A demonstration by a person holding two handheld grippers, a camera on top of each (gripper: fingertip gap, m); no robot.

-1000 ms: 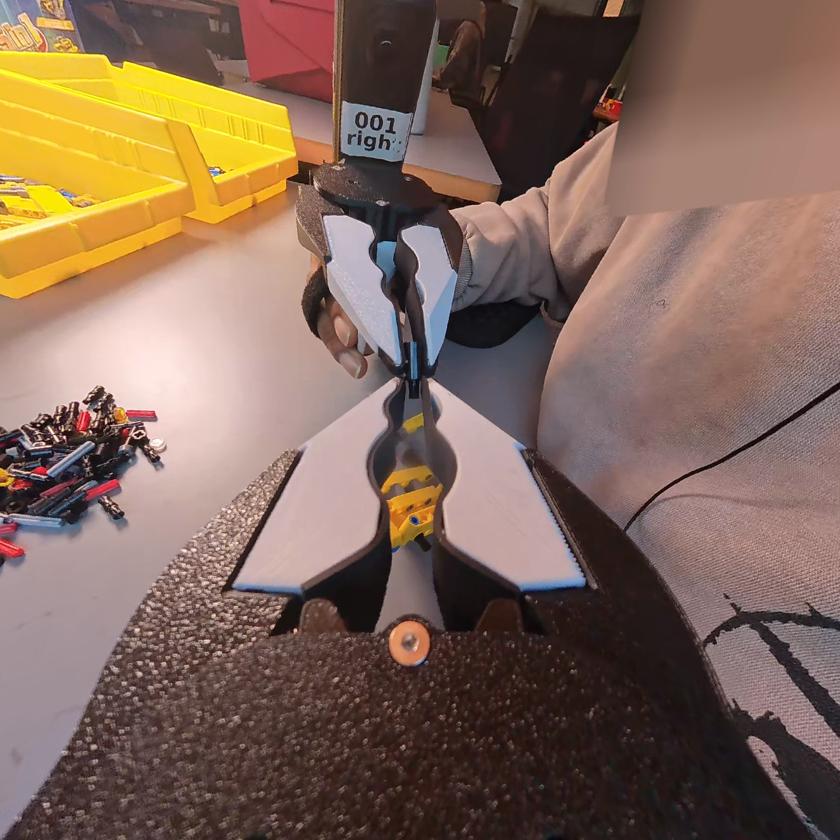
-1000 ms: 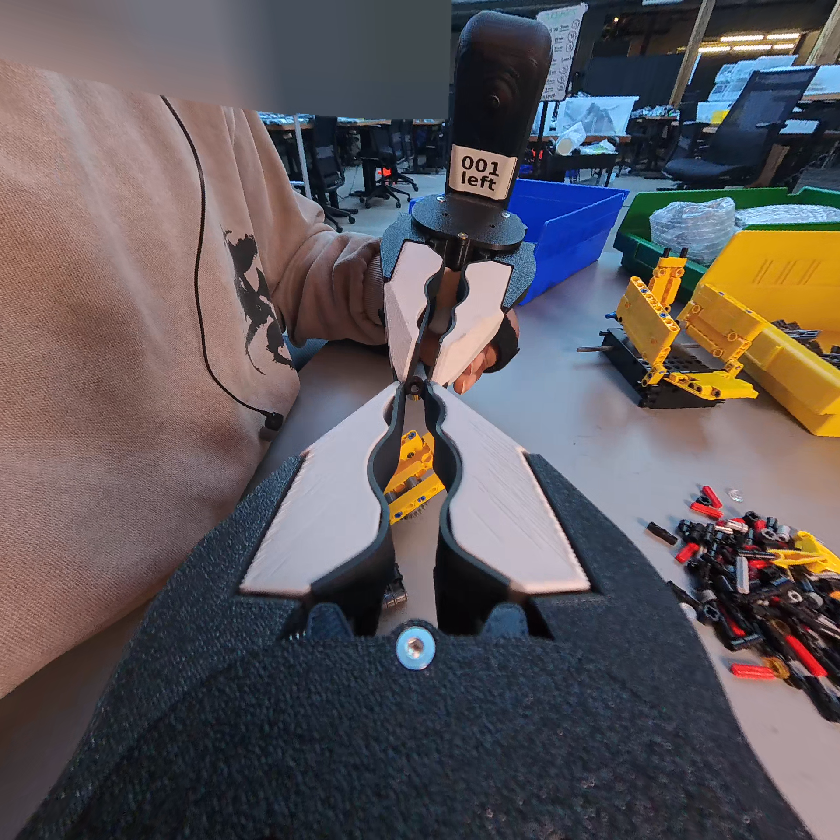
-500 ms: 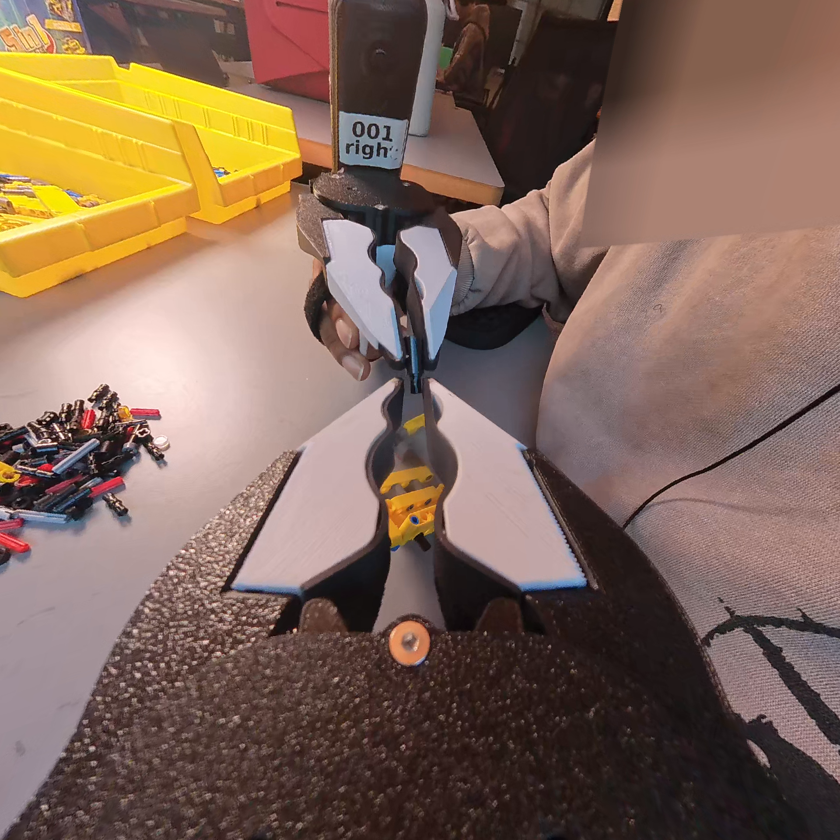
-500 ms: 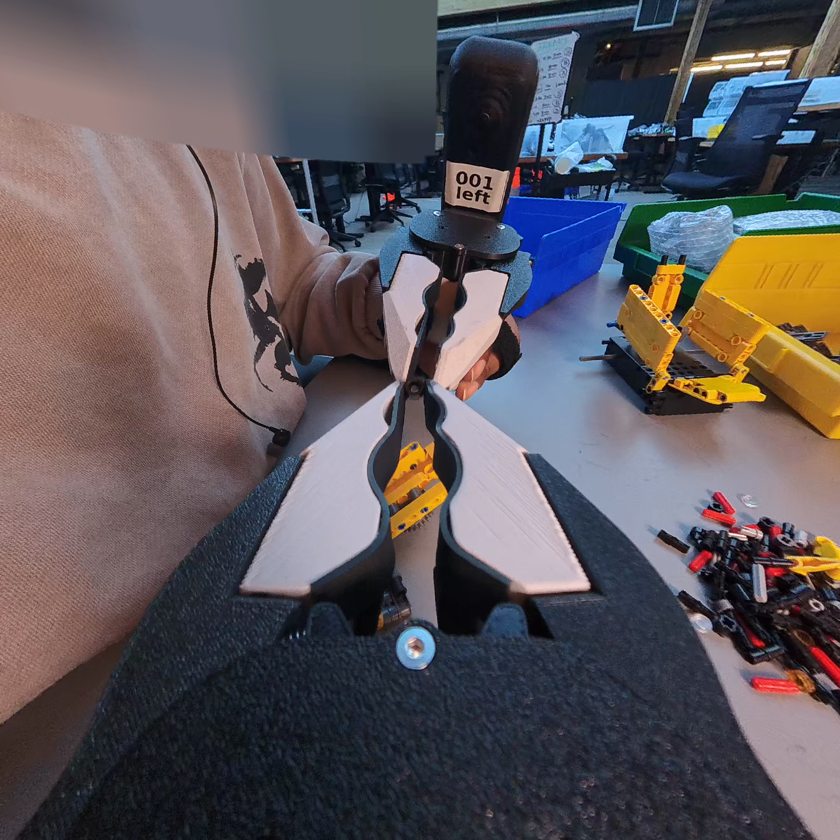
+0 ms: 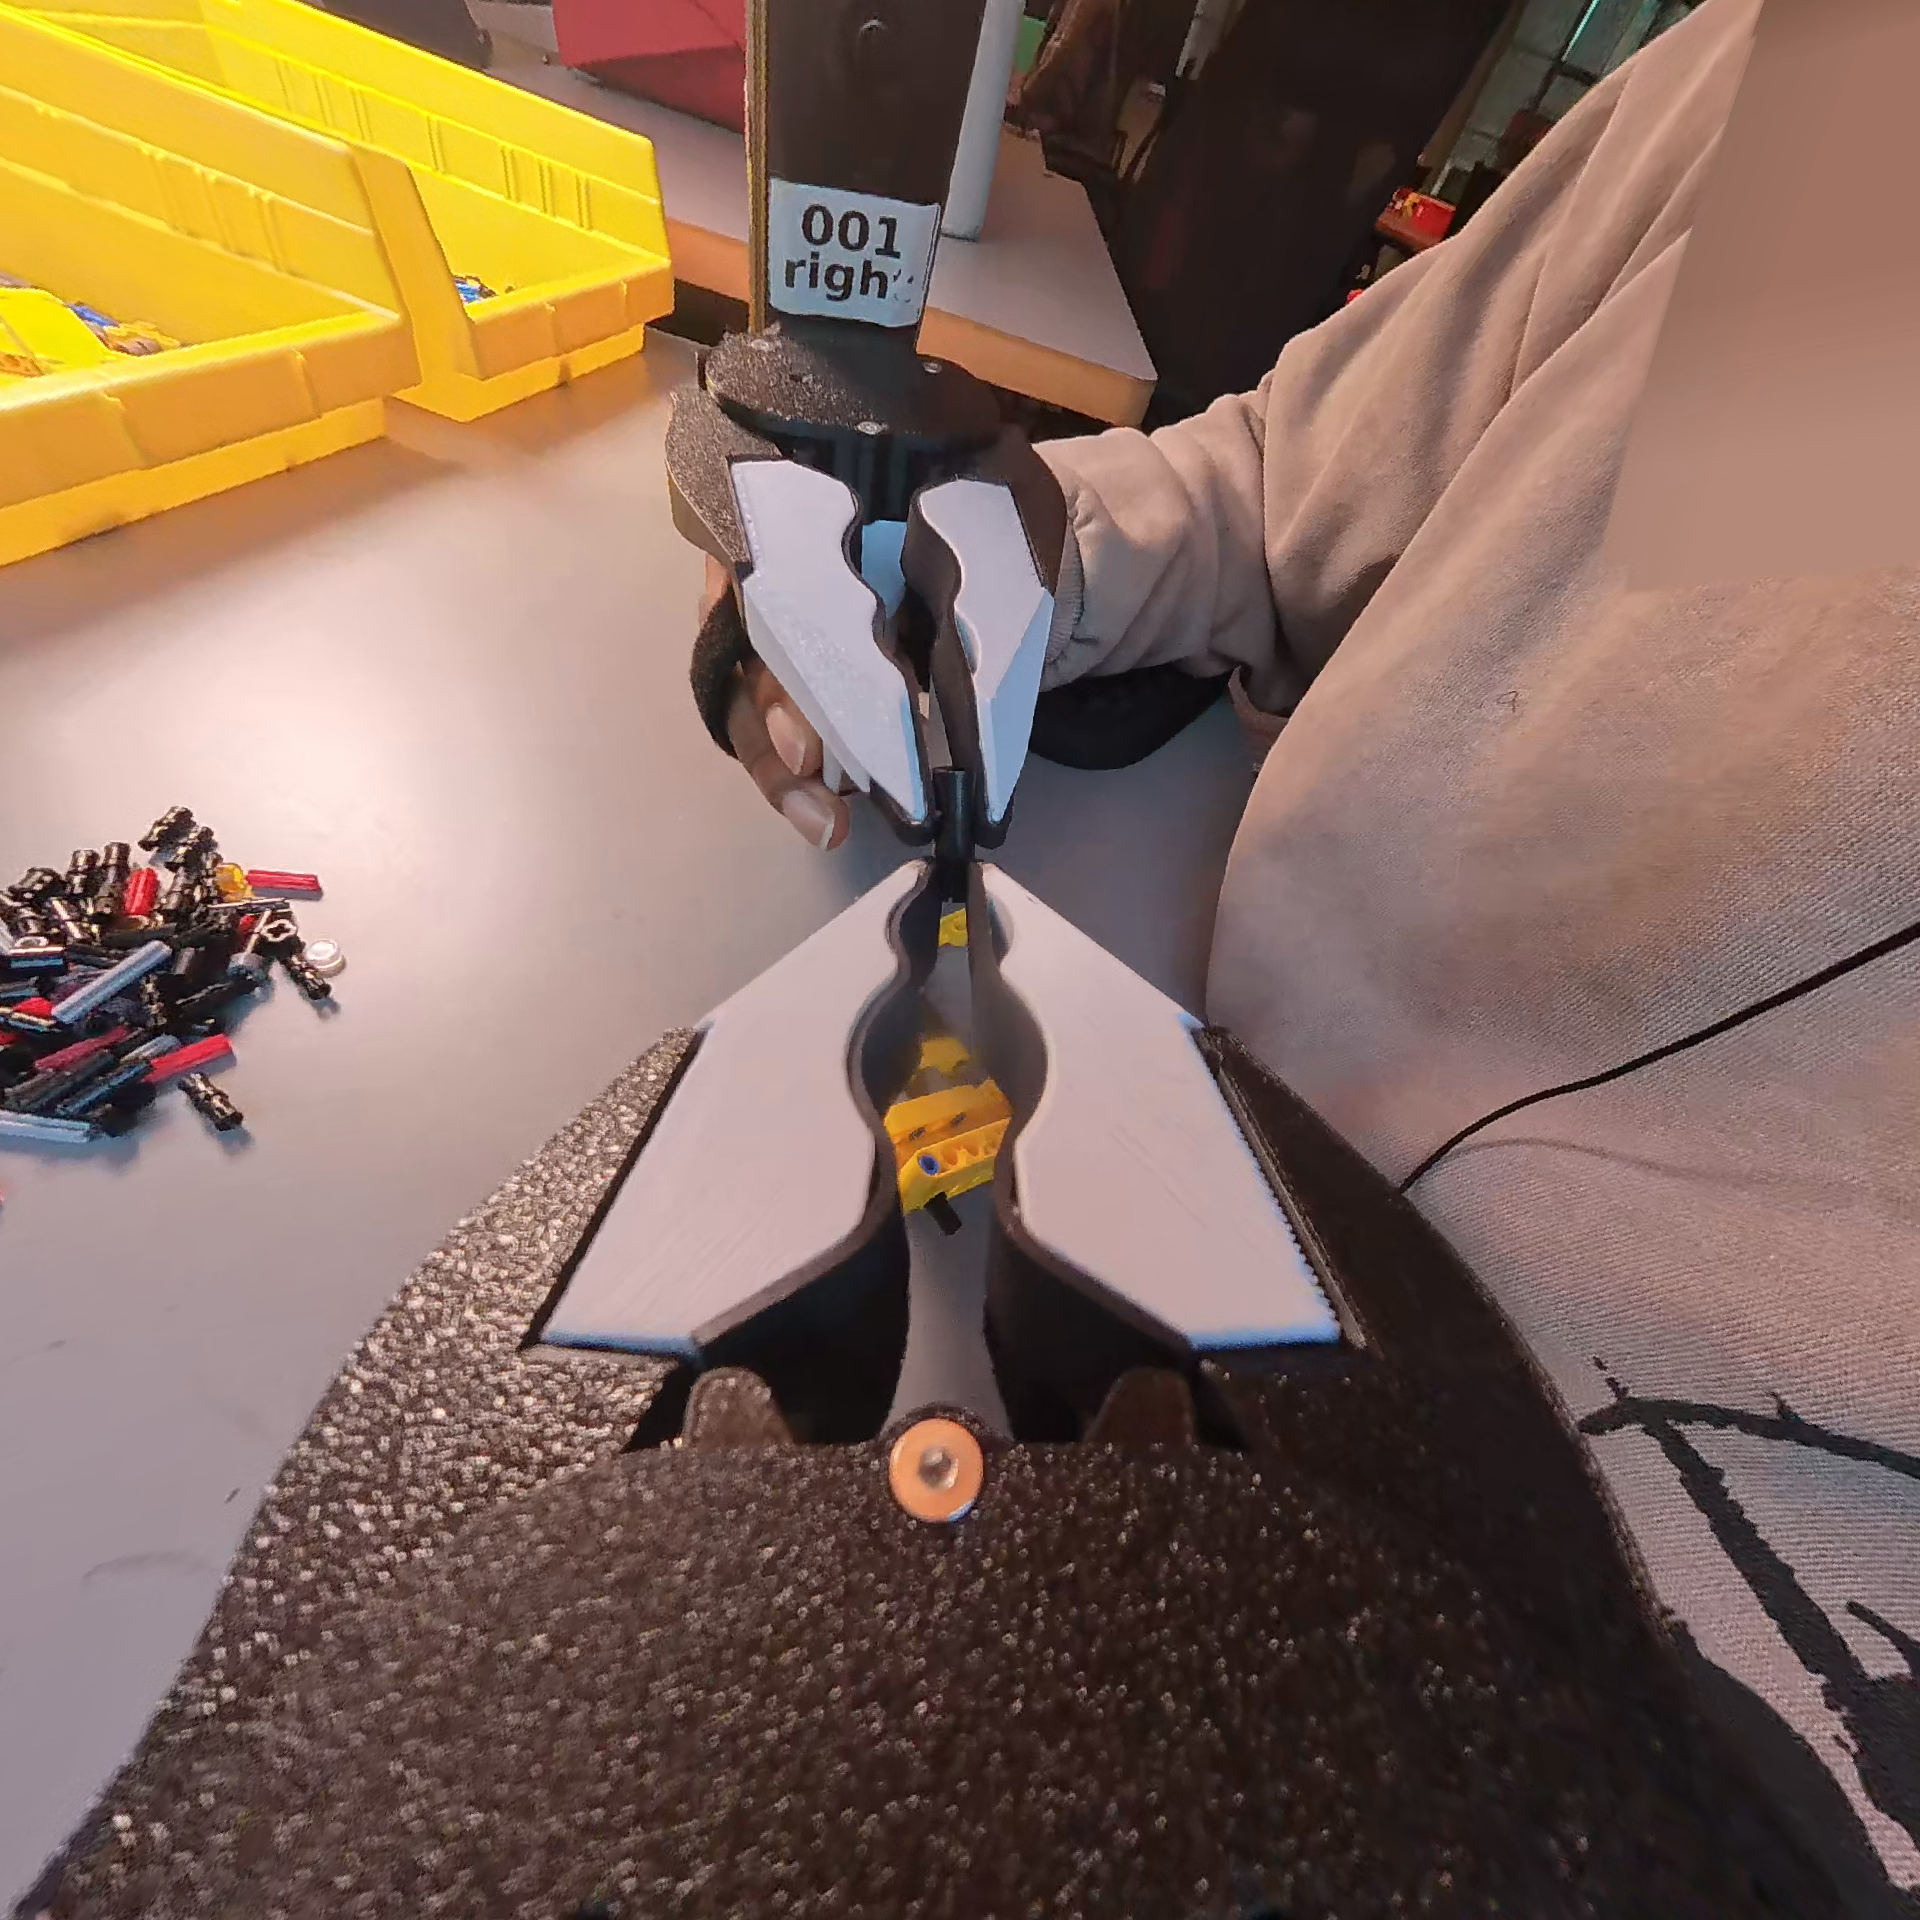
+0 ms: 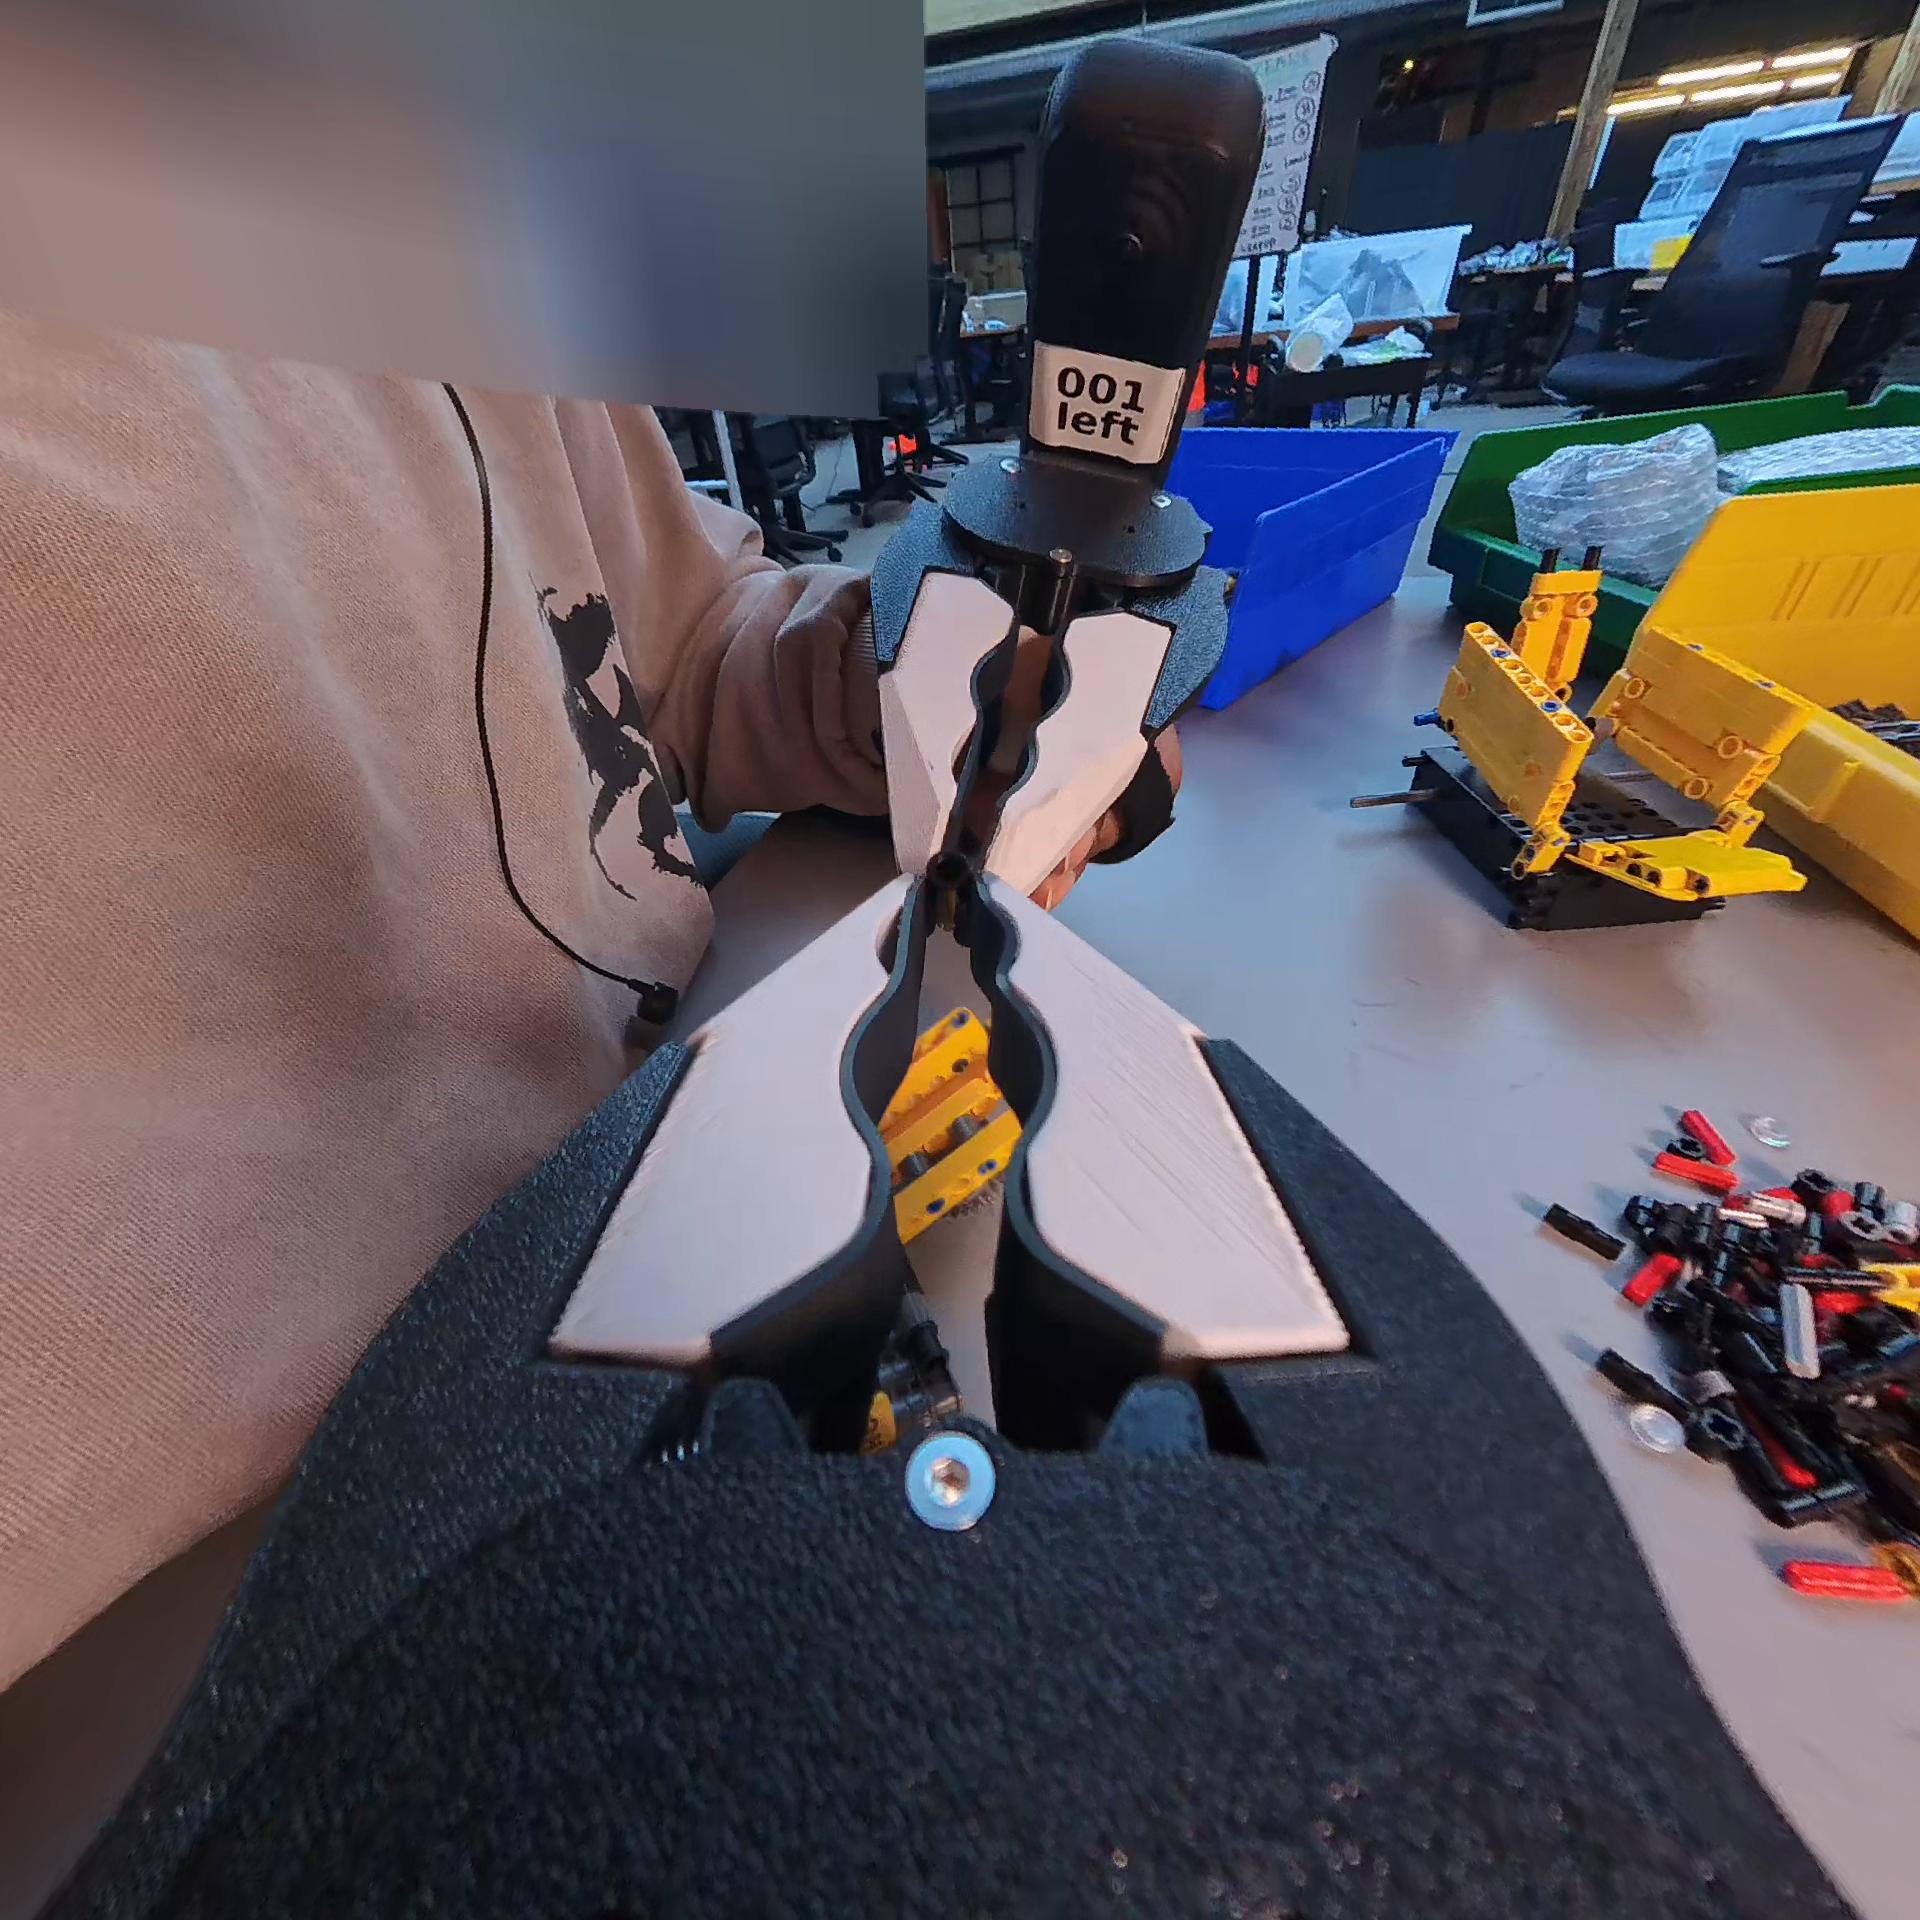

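My left gripper (image 5: pixel 949 885) and my right gripper (image 6: pixel 943 902) meet tip to tip above the grey table (image 5: pixel 468 727). A small black pin (image 5: pixel 954 805) sits between the two pairs of tips, and both grippers look shut on it; it also shows in the right wrist view (image 6: pixel 943 871). The right gripper shows facing me in the left wrist view (image 5: pixel 951 826), and the left gripper in the right wrist view (image 6: pixel 951 857). A small yellow brick assembly (image 5: pixel 940 1132) lies on the table under the fingers, seen through their gap, also in the right wrist view (image 6: pixel 951 1127).
A pile of small black, red and grey parts (image 5: pixel 125 987) lies on the table (image 6: pixel 1787 1320). Yellow bins (image 5: pixel 260 312) stand behind it. A yellow-and-black model (image 6: pixel 1590 790), a blue bin (image 6: pixel 1309 540) and a green bin (image 6: pixel 1507 561) stand farther off. The person's torso (image 5: pixel 1558 831) is close by. My two grippers' fingertips are within a few centimetres of each other. Both grippers' tips are roughly 30 centimeters from the yellow-and-black model (image 6: pixel 1590 790).
The two grippers stay tip to tip on the pin and have shifted only slightly. The blue bit seen at the pin one second ago no longer shows.
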